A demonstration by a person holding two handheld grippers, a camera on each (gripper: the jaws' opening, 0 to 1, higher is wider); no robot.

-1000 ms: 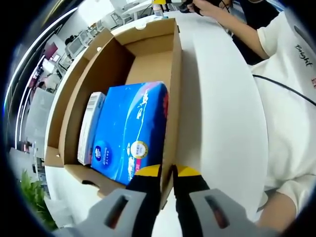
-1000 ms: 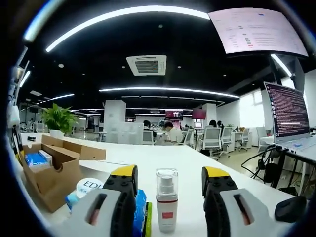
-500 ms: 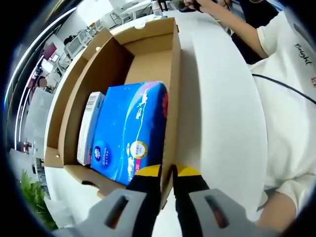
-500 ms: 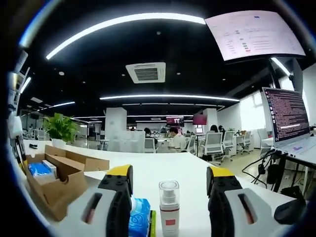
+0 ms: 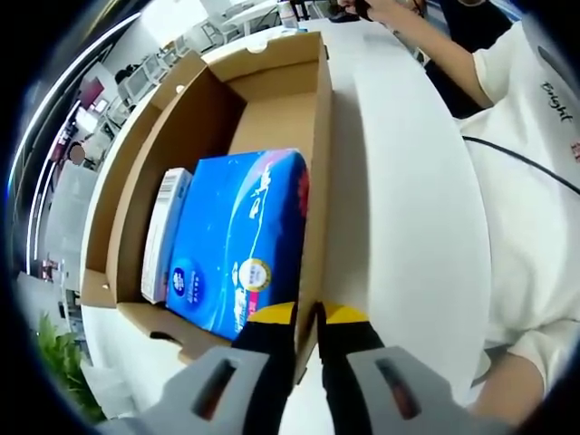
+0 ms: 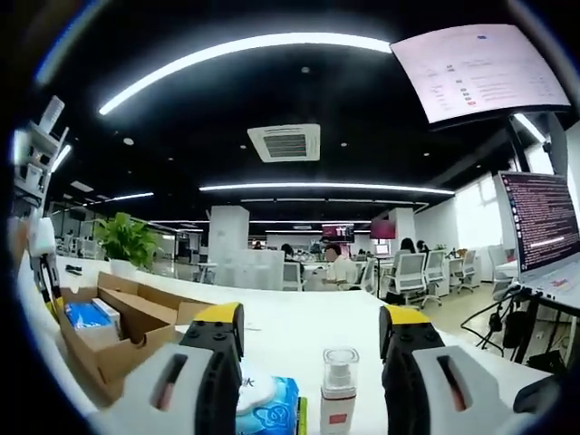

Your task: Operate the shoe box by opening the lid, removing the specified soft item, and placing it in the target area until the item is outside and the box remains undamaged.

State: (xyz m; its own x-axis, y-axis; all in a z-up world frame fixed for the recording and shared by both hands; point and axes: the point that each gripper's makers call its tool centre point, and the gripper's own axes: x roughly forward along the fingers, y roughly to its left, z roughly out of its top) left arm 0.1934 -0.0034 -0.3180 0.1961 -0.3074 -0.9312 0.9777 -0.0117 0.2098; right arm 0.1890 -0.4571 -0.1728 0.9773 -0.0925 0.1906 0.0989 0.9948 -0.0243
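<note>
Two claws here, doing different things. Left claw is pinched tight on the near wall of the shoe box, one jaw inside and one outside the cardboard edge. The box sits open on the white table, lid folded back. Inside, a blue soft tissue pack lies flat against the wall nearest the claw, and a slim white carton lies beside it on the far side. A person in a white shirt is right at the table edge.

Right claw is spread wide with nothing in it, hovering over the table. Between its jaws sits a small clear pump bottle, with a blue wipes pack just beside it. The open box shows off to the left of that view, a potted plant behind it.
</note>
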